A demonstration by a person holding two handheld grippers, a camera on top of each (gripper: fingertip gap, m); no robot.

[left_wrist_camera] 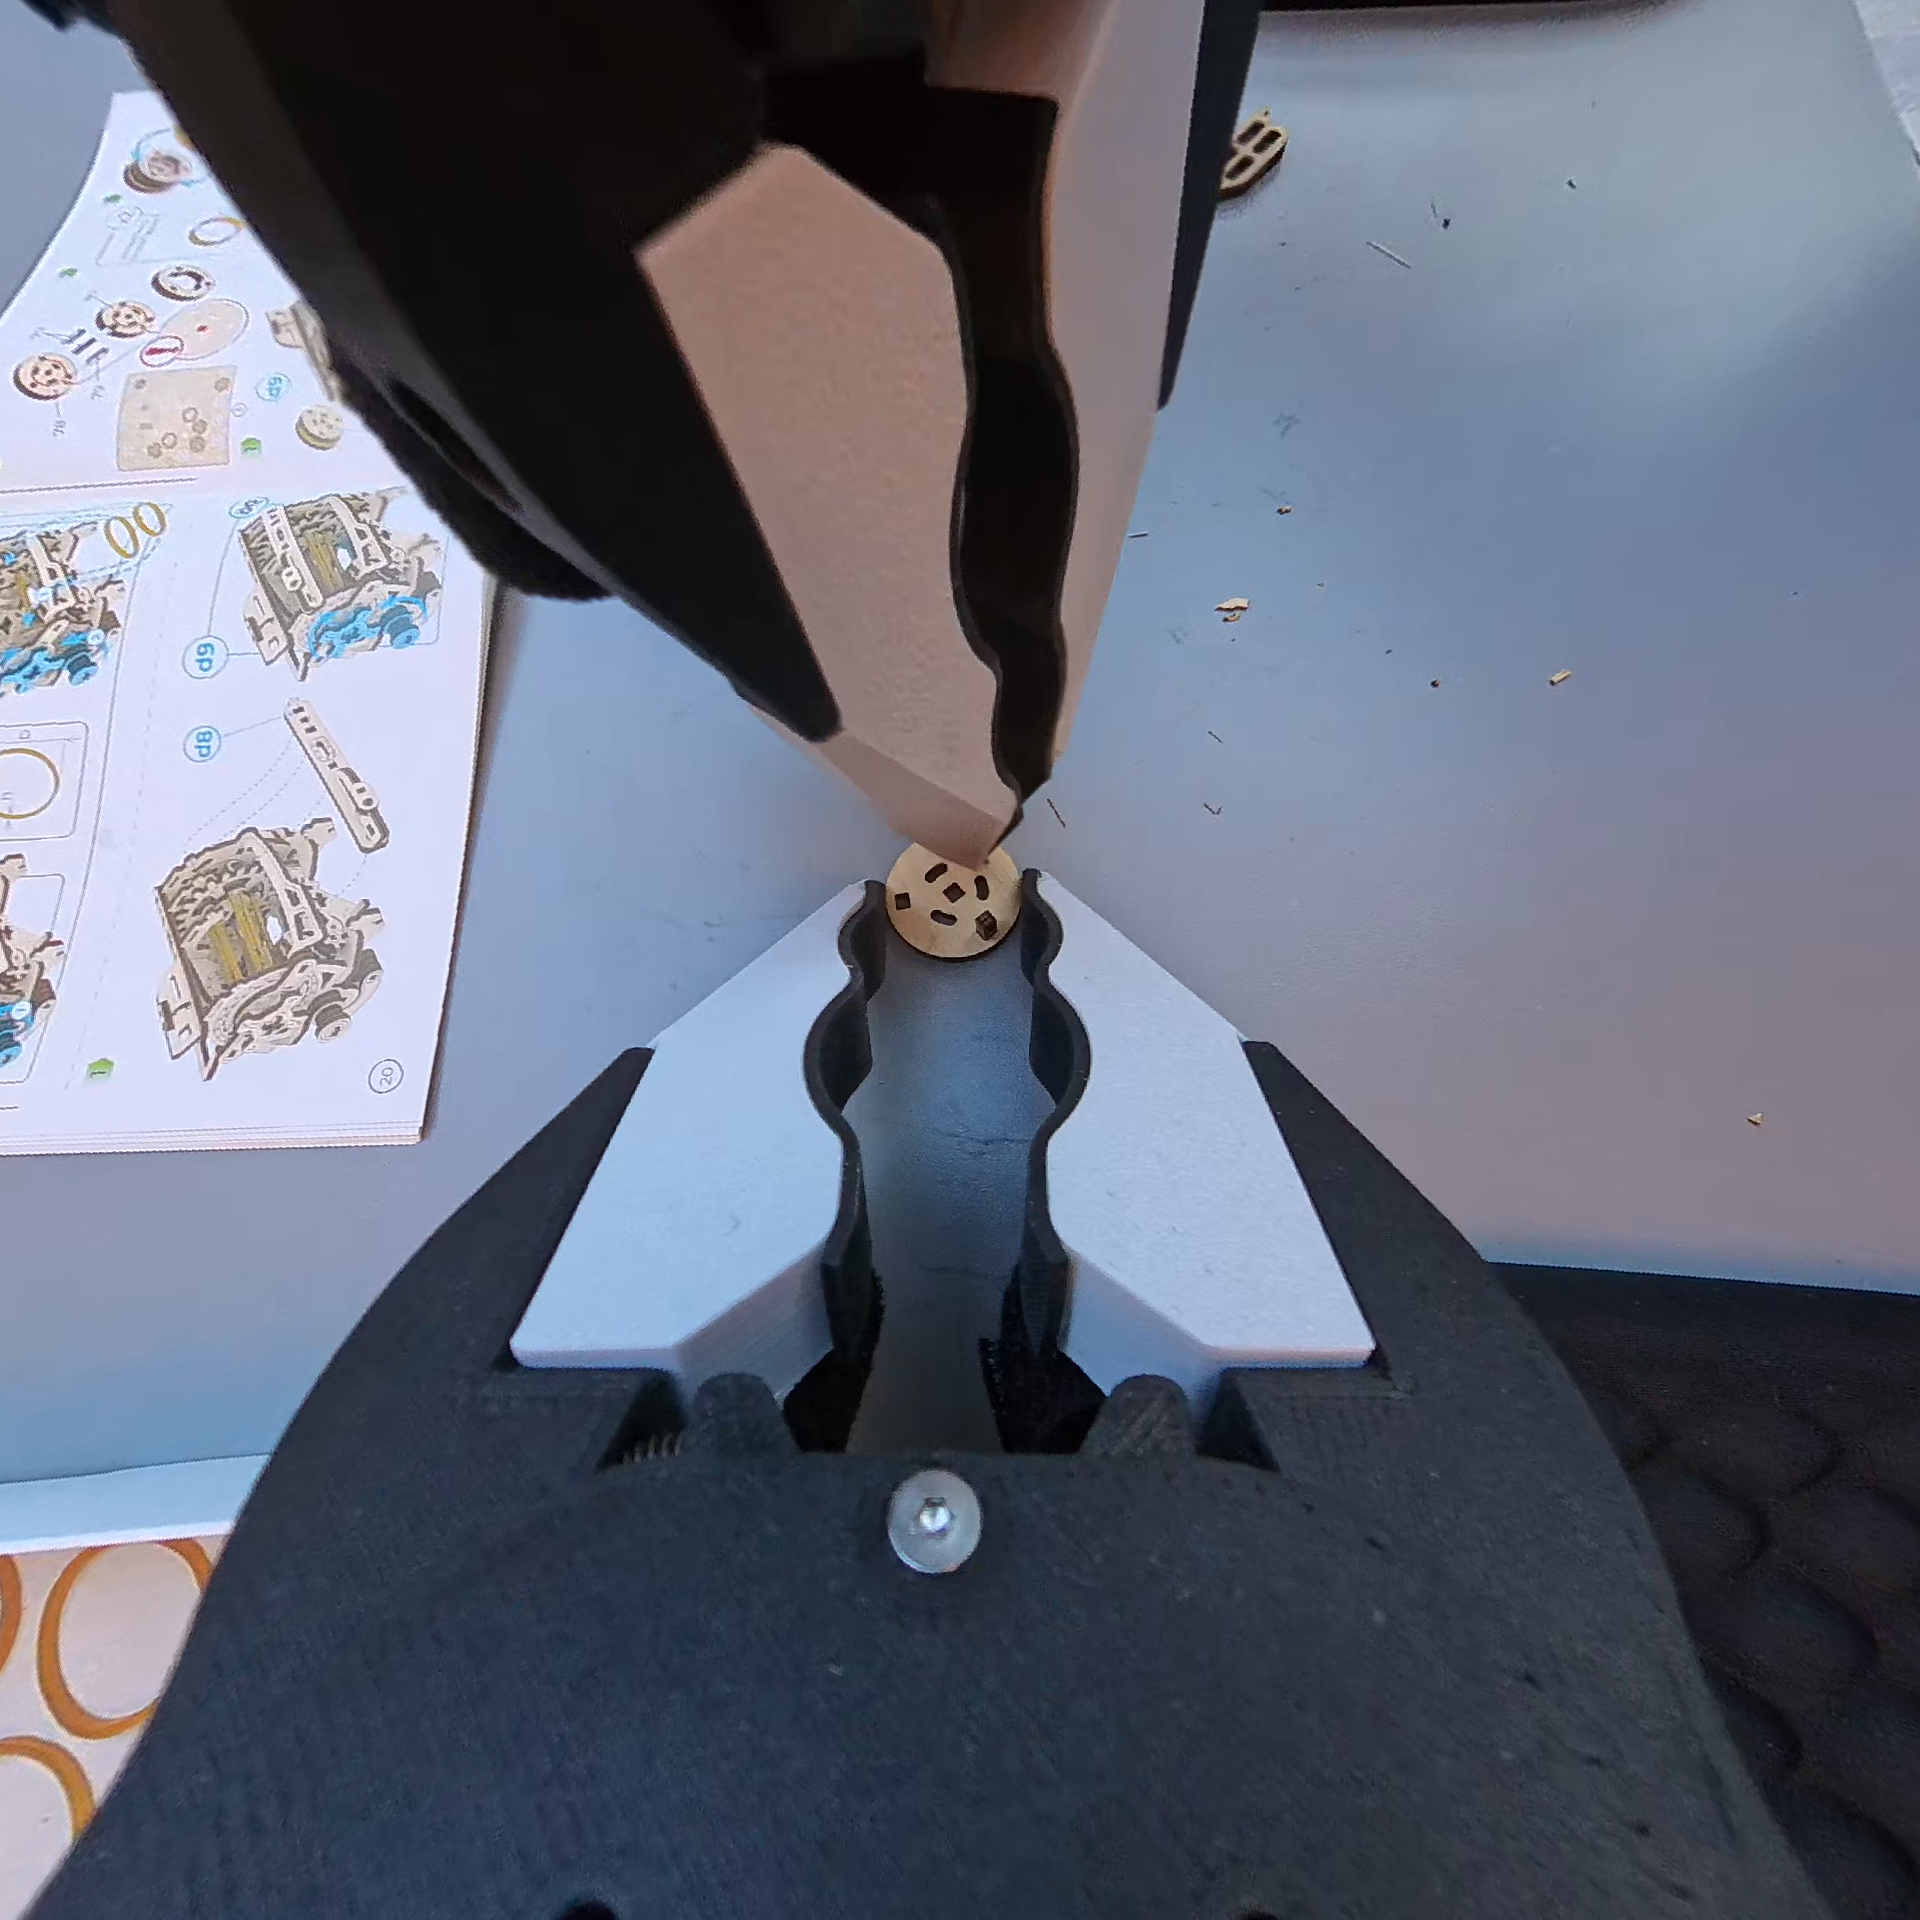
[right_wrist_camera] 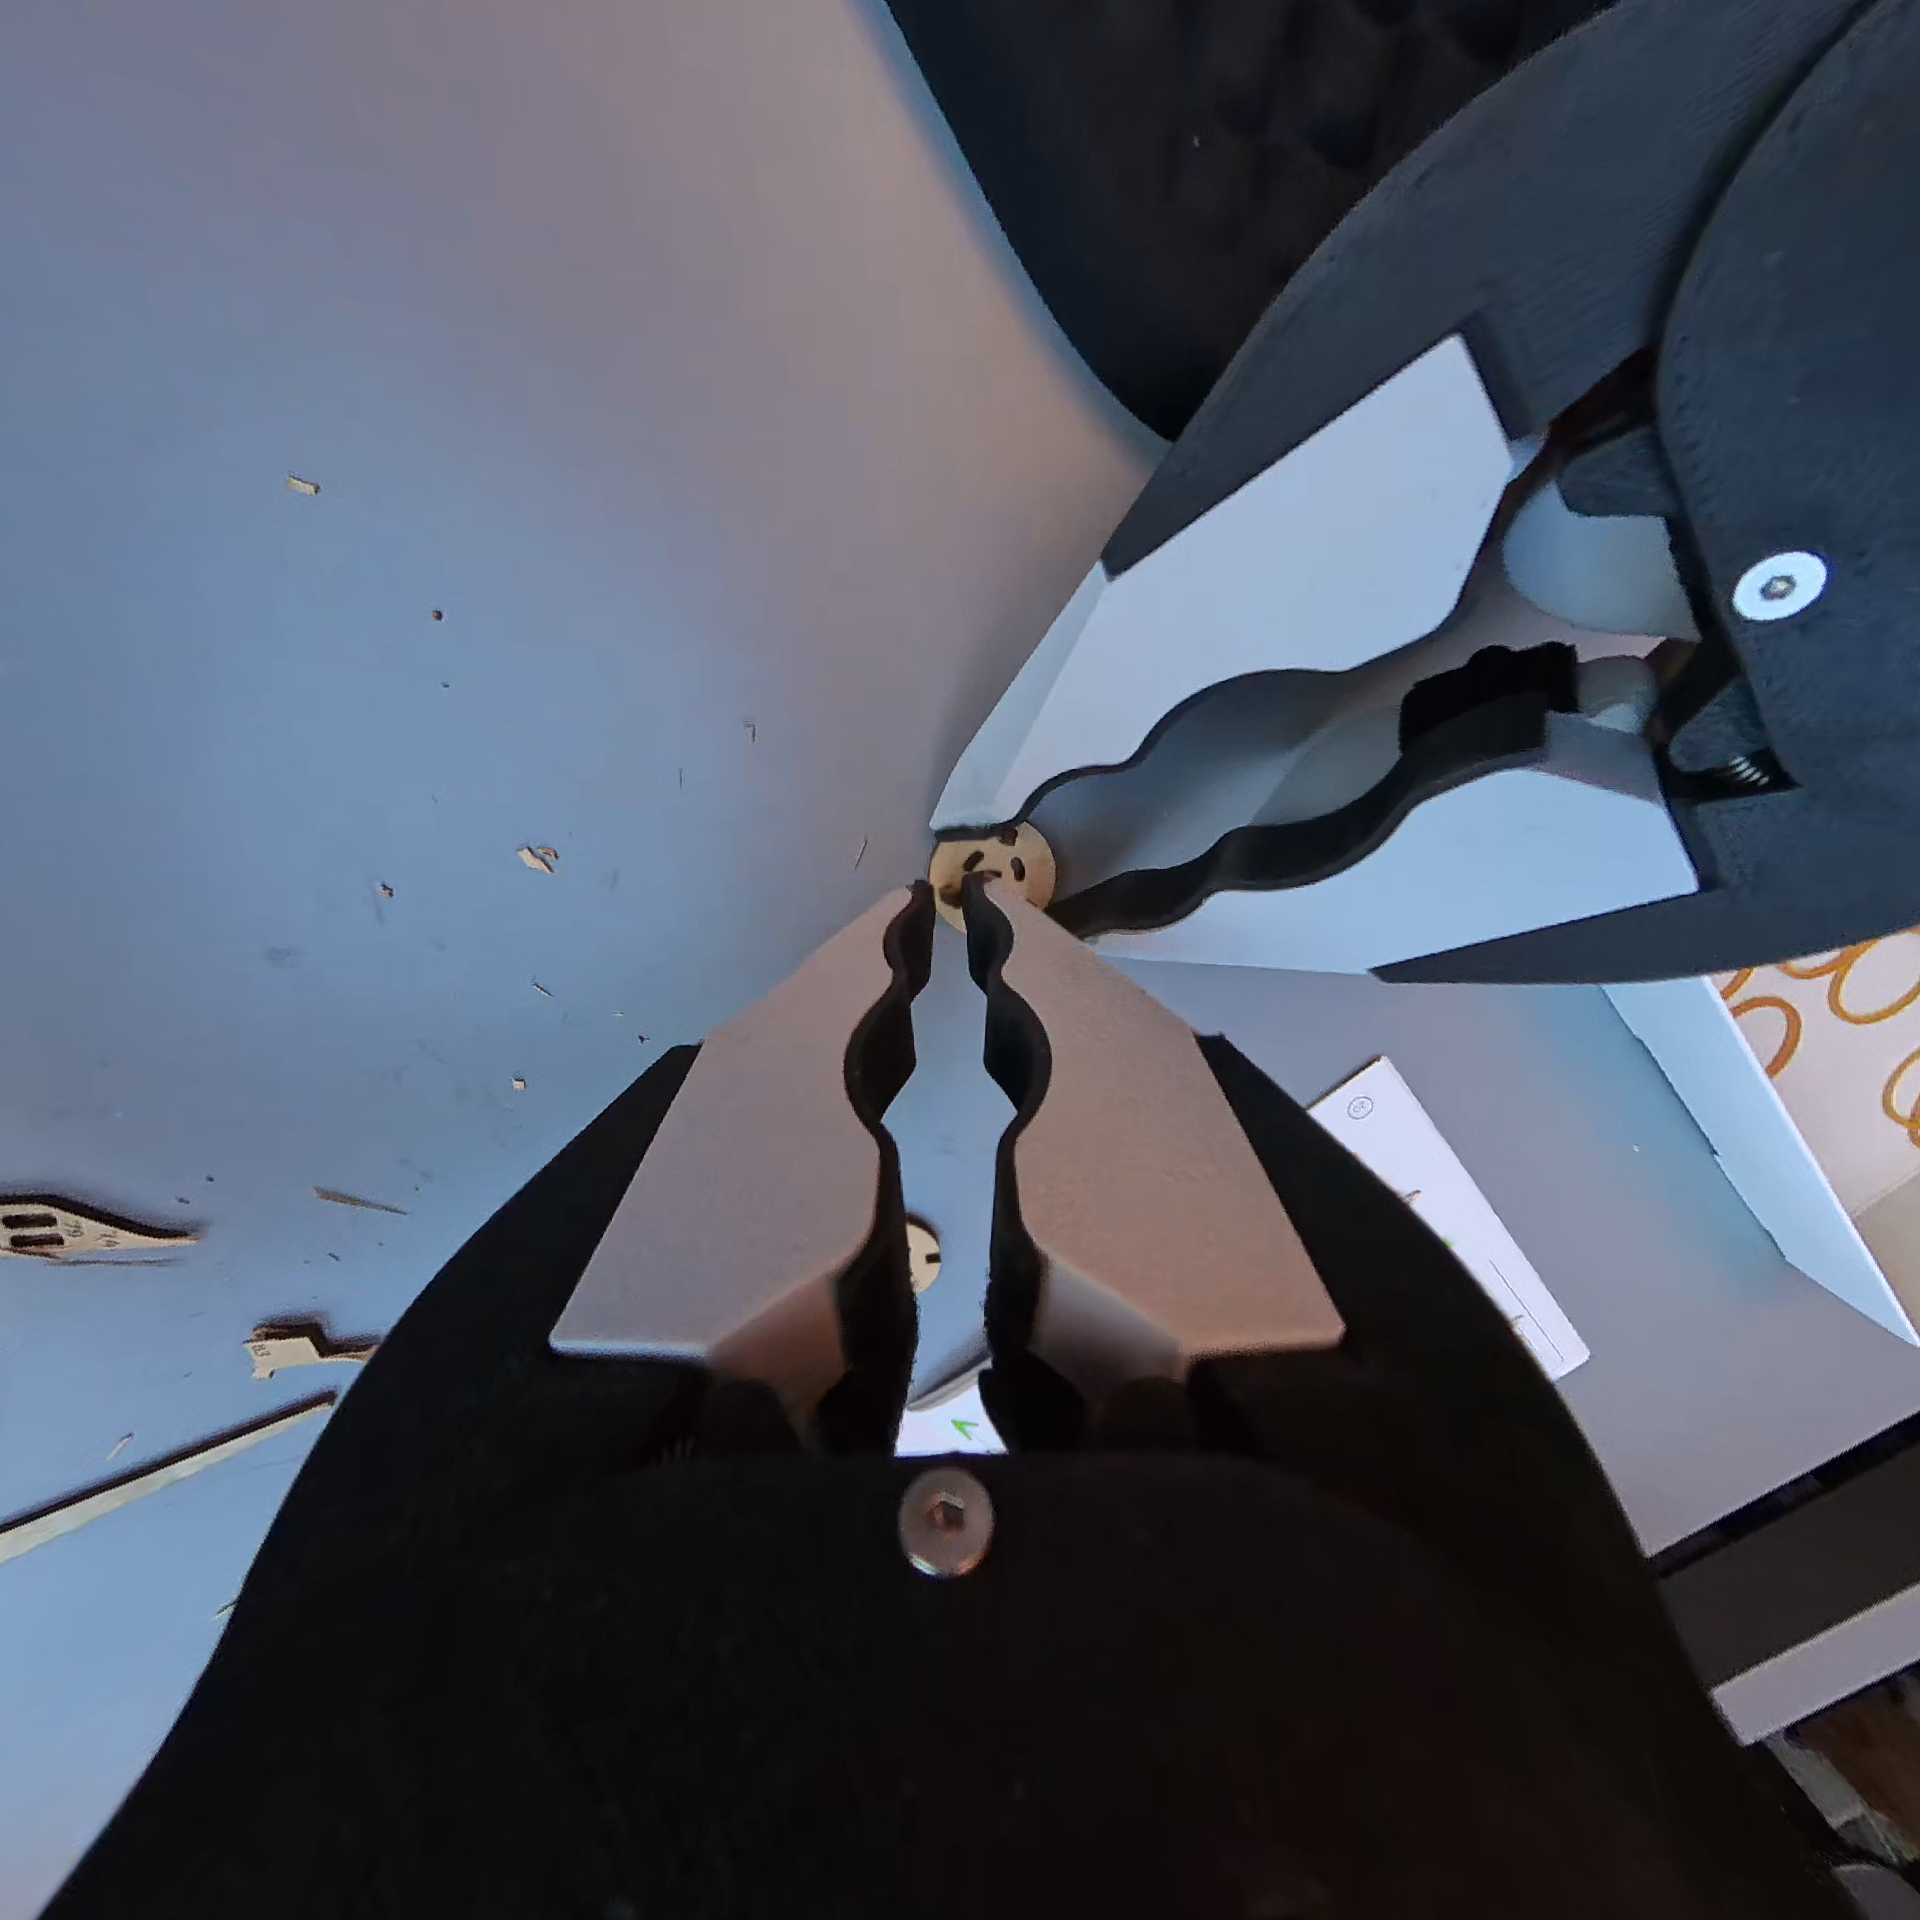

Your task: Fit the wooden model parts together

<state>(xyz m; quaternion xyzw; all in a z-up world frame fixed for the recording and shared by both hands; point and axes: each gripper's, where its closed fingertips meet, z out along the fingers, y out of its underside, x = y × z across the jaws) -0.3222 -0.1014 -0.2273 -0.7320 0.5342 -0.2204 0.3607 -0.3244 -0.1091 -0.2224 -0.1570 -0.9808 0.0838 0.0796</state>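
A small round wooden disc (left_wrist_camera: 951,902) with several dark cut-outs lies flat on the grey table. My left gripper (left_wrist_camera: 949,889) is shut on the disc, one tip against each side of its edge. In the right wrist view the left gripper reaches in from the upper right onto the disc (right_wrist_camera: 1013,862). My right gripper (right_wrist_camera: 945,886) comes down from above with its tips on the disc's top face. It also shows in the left wrist view (left_wrist_camera: 997,831). Its jaws stand a narrow gap apart. I cannot tell whether anything is between them.
An open instruction booklet (left_wrist_camera: 229,727) lies to the left. A box printed with orange rings (left_wrist_camera: 94,1662) sits at the near left. Loose wooden parts (right_wrist_camera: 94,1236) (right_wrist_camera: 301,1351) (left_wrist_camera: 1252,151) and chips lie on the table. A dark mat (left_wrist_camera: 1714,1455) borders the near right. The tips of both grippers are at nearly the same place.
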